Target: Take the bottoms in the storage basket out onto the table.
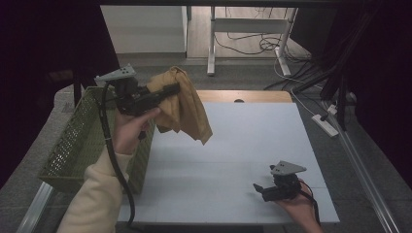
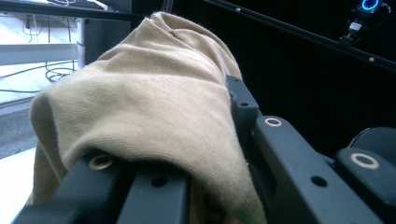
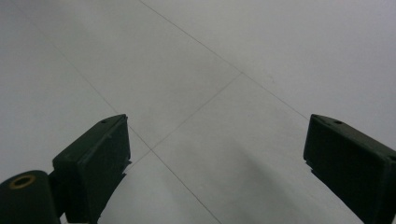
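Though beside green basket (image 1: 73, 145), tan cloth (image 1: 187, 104) aloft

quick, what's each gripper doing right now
left gripper: shut on the tan cloth, held up in the air
right gripper: open, holding nothing

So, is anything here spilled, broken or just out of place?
Nothing stands out. The tan cloth hangs bunched from the left hand-held gripper beside the green basket, off the white table. The right hand-held gripper rests open on the table.
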`<state>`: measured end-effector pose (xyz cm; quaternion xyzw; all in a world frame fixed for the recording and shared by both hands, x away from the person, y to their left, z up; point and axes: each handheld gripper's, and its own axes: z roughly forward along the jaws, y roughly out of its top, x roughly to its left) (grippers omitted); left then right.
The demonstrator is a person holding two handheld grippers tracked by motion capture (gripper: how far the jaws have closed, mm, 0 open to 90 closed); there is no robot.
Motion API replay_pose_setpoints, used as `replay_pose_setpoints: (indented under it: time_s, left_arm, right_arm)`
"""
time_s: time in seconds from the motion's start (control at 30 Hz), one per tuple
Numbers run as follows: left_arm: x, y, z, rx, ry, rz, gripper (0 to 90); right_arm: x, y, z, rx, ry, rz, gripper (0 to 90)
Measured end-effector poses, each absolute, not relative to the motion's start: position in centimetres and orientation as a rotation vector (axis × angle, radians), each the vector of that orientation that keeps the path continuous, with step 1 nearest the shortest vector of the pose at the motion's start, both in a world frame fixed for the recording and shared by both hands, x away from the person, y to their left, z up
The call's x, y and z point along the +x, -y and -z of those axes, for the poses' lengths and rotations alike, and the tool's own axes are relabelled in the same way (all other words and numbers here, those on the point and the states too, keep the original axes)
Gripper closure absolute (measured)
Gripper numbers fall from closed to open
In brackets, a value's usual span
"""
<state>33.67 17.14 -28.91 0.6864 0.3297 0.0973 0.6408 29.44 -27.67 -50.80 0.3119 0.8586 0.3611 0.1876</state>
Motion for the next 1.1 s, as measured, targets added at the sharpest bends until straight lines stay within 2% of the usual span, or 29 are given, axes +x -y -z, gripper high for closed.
replay_pose_setpoints:
  time_s: [1.1]
  left_arm:
    - [34.6, -14.2, 31.9, 1.608, -0.748, -0.139, 81.2]
  right_arm:
    - [29.4, 27.7, 50.8, 0.878, -2.417, -1.017, 7.1]
